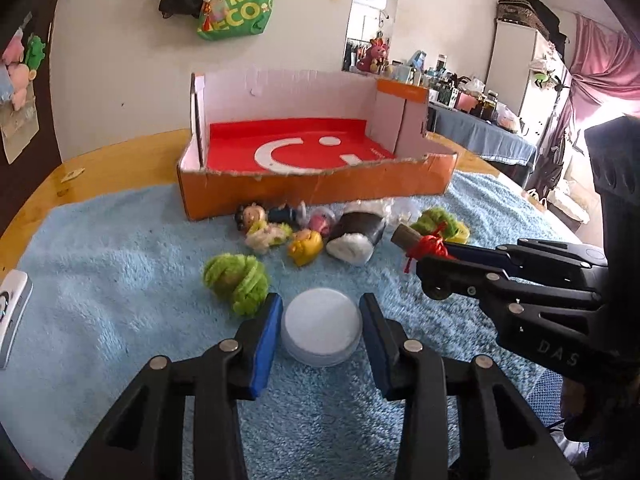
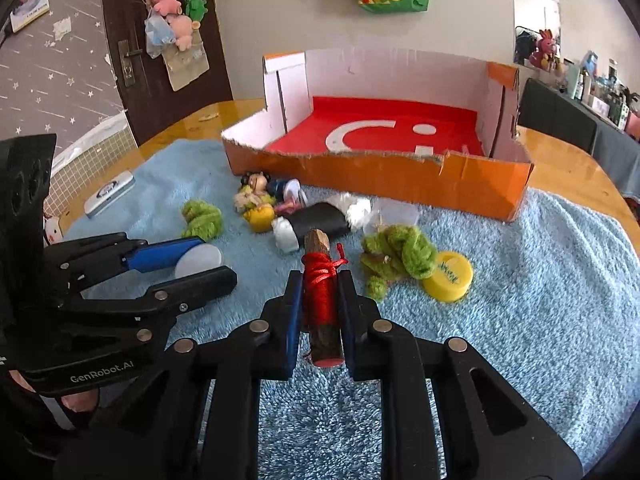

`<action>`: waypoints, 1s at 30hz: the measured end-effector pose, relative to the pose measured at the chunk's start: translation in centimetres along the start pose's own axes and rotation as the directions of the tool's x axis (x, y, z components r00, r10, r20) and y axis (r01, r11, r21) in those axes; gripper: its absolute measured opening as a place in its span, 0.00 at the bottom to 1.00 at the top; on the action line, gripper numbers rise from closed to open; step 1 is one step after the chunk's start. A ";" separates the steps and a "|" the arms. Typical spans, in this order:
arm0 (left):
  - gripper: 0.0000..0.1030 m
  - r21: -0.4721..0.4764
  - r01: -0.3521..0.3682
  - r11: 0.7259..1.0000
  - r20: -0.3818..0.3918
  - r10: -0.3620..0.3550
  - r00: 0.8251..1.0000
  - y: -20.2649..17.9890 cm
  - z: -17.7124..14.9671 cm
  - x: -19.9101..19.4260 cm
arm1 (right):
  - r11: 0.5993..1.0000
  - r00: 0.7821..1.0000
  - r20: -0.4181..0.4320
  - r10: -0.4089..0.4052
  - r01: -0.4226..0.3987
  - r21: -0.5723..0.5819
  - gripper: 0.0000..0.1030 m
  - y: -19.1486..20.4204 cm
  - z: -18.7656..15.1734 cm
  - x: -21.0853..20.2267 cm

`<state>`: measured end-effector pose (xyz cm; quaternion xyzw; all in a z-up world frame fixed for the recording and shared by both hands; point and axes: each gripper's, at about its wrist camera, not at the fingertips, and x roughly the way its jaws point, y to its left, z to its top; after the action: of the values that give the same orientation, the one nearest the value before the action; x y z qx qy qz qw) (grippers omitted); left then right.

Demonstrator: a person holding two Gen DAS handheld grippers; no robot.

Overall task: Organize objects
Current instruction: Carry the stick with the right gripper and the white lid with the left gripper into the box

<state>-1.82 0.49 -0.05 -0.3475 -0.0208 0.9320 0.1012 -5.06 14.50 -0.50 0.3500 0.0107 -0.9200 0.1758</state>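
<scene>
My left gripper (image 1: 320, 312) is shut on a round white lid (image 1: 320, 326), its blue pads touching both sides; it also shows in the right wrist view (image 2: 199, 261). My right gripper (image 2: 320, 284) is shut on a wooden stick wound with red cord (image 2: 321, 292), held above the blue towel (image 2: 520, 320); the stick shows in the left wrist view (image 1: 420, 242) too. An orange cardboard box with a red floor (image 1: 312, 188) stands behind, with no objects inside. Small toys lie in front of it: a doll (image 1: 252, 216), a yellow figure (image 1: 306, 246), a black-and-white plush (image 1: 356, 236).
Green fuzzy toys lie on the towel (image 1: 236, 278) (image 2: 396, 256). A yellow cap (image 2: 448, 276) sits right of one. A white device (image 2: 109, 194) lies at the towel's left edge. The wooden table (image 2: 568, 168) extends beyond the towel.
</scene>
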 end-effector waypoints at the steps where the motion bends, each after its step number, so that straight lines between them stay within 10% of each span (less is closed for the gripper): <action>1: 0.40 0.004 0.002 1.000 0.007 -0.002 1.000 -0.1 0.2 -0.2 | 1.000 1.000 0.006 0.001 -0.001 0.005 0.16 -0.1 0.2 -0.2; 30: 0.41 0.039 -0.004 0.999 0.136 -0.002 0.991 -0.5 8.6 -1.1 | 0.998 0.995 0.095 0.042 -0.046 0.039 0.16 -1.7 6.6 -1.4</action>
<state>-6.56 1.02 7.19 -0.2811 -0.0094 0.9538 0.1059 -8.92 15.60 5.21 0.3101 -0.0243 -0.9314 0.1891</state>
